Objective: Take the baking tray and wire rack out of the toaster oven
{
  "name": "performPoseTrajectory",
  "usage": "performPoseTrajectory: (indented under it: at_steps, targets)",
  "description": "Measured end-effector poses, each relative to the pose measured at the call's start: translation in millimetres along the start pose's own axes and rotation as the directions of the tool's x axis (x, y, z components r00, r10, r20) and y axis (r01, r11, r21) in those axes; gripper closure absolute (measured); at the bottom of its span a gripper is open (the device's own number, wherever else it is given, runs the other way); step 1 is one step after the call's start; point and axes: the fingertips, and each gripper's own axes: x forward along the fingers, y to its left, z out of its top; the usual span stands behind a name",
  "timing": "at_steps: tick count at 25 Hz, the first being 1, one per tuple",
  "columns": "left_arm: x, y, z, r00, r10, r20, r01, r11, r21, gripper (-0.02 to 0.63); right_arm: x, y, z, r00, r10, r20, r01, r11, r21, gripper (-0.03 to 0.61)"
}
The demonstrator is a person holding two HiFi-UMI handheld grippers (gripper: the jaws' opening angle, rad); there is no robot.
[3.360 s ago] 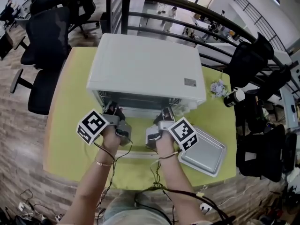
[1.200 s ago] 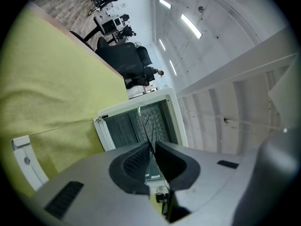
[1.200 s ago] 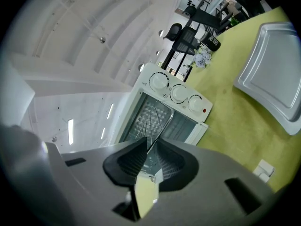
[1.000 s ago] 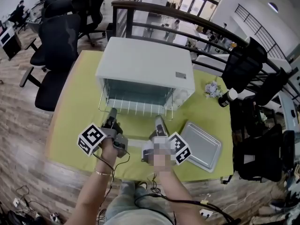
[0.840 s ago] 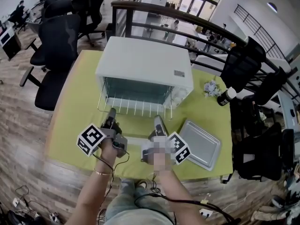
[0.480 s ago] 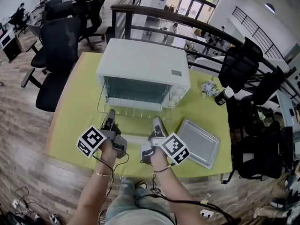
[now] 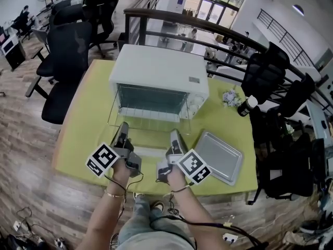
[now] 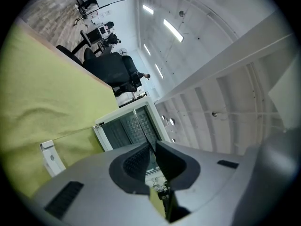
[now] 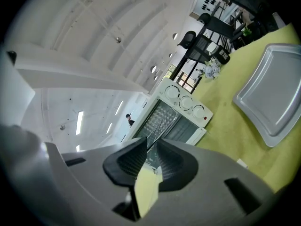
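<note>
Head view: both grippers reach forward side by side toward a white toaster oven, which stands on a yellow-green surface with its door dropped open. The left gripper and the right gripper each pinch the near edge of the wire rack. The rack spans the gap between their tips and the oven's mouth, drawn out above the open door (whether its far edge is clear of the cavity cannot be told). The door's white handle shows between the two grippers, behind their tips. The baking tray lies flat on the surface just to the right of the right gripper, outside the oven and touched by neither gripper.

Left gripper view: the left gripper has its jaws almost together, closed on one thin wire of the wire rack. That wire runs on from the tips toward the toaster oven directly ahead.

Right gripper view: the right gripper is likewise clamped on a thin wire of the wire rack. The toaster oven stands ahead of it, with three knobs to the right of the opening. The baking tray rests on the surface off to the gripper's right.
</note>
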Motion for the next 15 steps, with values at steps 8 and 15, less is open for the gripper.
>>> performPoseTrajectory:
  at_steps: [8,15]
  targets:
    - [-28.4,-8.7,-7.4,1.000,-0.017,0.024,0.016,0.999,0.041,0.580,-24.3,3.0,-6.0,1.000,0.028,-0.013,-0.028,1.000,-0.007,0.515]
    - [-55.9,-18.1,-18.3,0.999,-0.030,0.035,0.027,0.998,0.063,0.577,-52.6,5.5,-8.6,0.999,0.053,-0.012,-0.053,0.999,-0.002,0.515]
